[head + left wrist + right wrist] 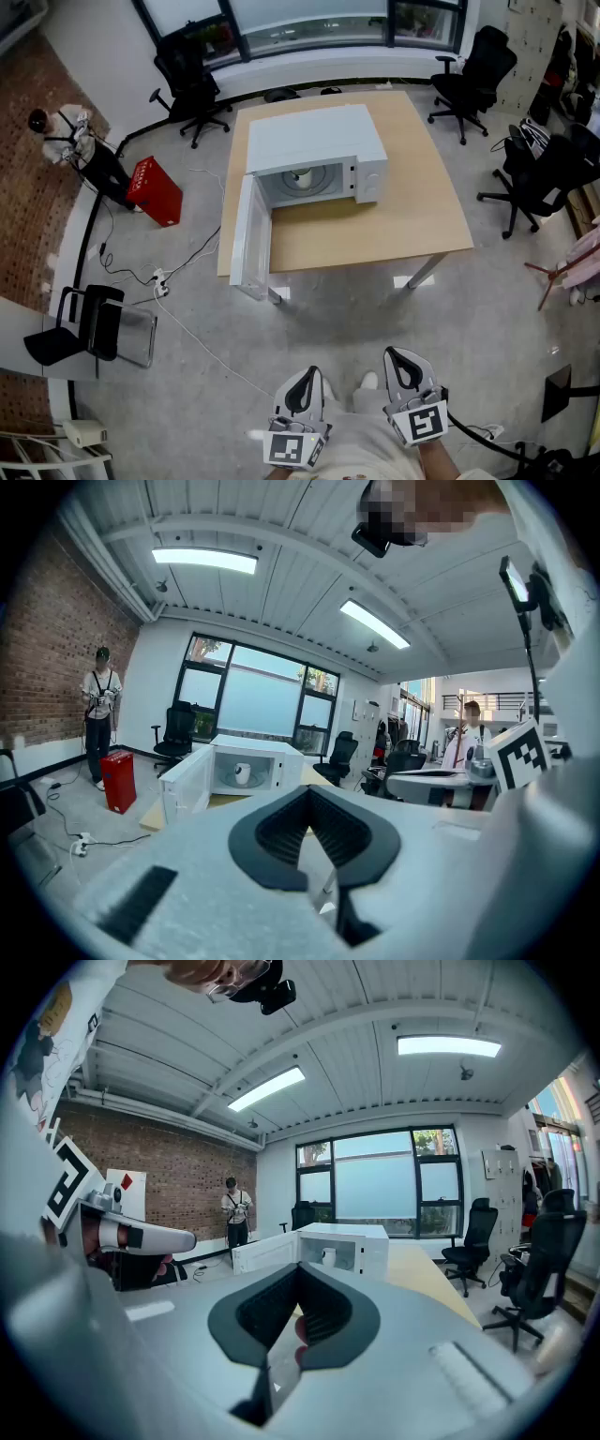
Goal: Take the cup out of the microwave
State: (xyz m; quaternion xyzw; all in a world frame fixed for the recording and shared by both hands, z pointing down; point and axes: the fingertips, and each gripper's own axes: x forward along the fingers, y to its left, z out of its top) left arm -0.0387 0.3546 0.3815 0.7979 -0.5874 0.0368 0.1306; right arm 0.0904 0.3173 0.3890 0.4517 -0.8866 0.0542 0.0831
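Observation:
A white microwave [319, 141] stands on a light wooden table [412, 216], its door [246, 234] swung open to the left. Inside on the turntable sits a white cup [302, 175], also seen small and far off as the cup [242, 774] in the left gripper view and the cup [328, 1256] in the right gripper view. Both grippers are held low and close to the person, well short of the table. My left gripper [308, 373] and my right gripper [399, 355] are shut and hold nothing. Both point toward the microwave [253, 752] [342, 1237].
Bare floor lies between me and the table. A red box [155, 190] and cables [159, 277] are on the floor at left, with a black chair [94, 323] nearer. A person [75, 141] stands at far left. Office chairs [534, 178] ring the table's right and far sides.

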